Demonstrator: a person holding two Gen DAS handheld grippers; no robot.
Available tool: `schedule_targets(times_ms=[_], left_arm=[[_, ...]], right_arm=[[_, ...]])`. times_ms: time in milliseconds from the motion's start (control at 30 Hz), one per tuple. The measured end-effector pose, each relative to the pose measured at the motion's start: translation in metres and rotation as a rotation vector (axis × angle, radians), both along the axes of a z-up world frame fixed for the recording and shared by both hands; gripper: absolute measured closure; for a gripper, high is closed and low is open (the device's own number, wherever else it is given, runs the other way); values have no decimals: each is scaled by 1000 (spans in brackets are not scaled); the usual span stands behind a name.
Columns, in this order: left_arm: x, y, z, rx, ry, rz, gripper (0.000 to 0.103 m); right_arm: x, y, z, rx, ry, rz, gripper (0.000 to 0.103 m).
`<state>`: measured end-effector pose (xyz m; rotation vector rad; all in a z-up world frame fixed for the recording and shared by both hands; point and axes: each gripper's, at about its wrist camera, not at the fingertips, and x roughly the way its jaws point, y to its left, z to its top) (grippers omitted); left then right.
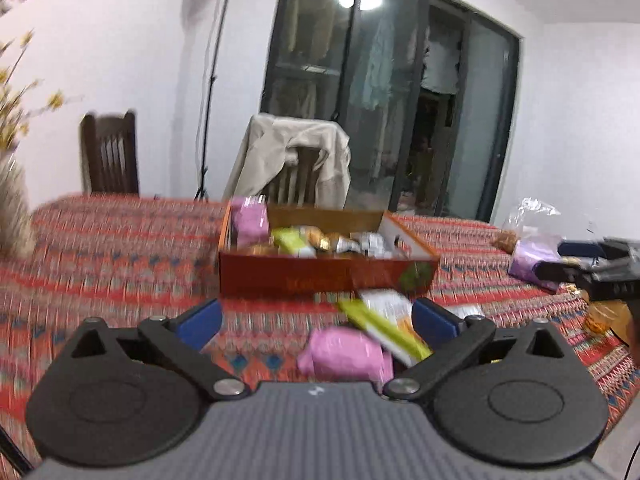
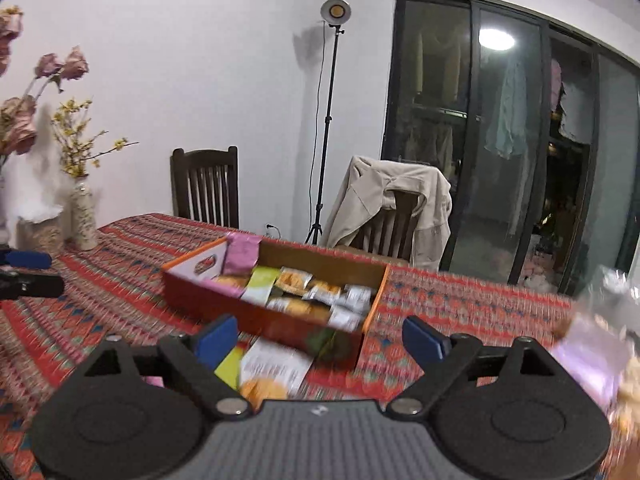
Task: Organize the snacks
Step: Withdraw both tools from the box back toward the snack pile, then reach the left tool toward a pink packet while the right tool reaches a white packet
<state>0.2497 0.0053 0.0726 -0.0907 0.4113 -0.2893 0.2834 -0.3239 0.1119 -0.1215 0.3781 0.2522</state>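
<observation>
Orange box (image 1: 320,276) of wrapped snacks, toward the far edge of the surface (image 1: 120,264), a pink packet (image 1: 250,220) upright at its left end. Loose on the cloth just before its near wall: a pink pouch (image 1: 344,354) and a green-and-white packet (image 1: 384,324), both clear in the left view; in the right view only the green-and-white packet (image 2: 272,364) shows well, the pouch a pink sliver behind a finger. Left claw (image 1: 316,318) spread wide, nothing between the blue pads, above the loose packets. Right claw (image 2: 320,338) likewise wide and empty, before the box's near right corner. Only in the left view: clear bag (image 1: 528,224) and purple packet (image 1: 532,260) near the right edge. Only in the right view, unblurred: vases of flowers (image 2: 82,216) at the far left corner.
</observation>
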Motion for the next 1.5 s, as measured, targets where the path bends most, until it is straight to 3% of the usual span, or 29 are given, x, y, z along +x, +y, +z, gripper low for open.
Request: schedule_targets(times_ms=[133, 400, 500, 767, 1067, 1267, 1500], left_arm=[[-38, -8, -31, -50, 6, 64, 0], [-84, -29, -77, 34, 52, 83, 0], [-91, -32, -84, 58, 61, 84, 0], [-90, -29, -93, 35, 96, 100, 0], [-34, -45, -84, 55, 96, 45, 0], [31, -72, -81, 199, 117, -34, 0], [94, -83, -91, 245, 161, -118, 0]], right_arm=[[-47, 2, -34, 40, 24, 5, 13], [-109, -6, -101, 252, 115, -47, 13], [-125, -9, -114, 274, 125, -75, 13], [-148, -11, -126, 267, 143, -124, 13], [-127, -18, -122, 274, 146, -138, 13], [-90, -23, -118, 268, 142, -145, 13], [-34, -30, -111, 243, 150, -150, 13]])
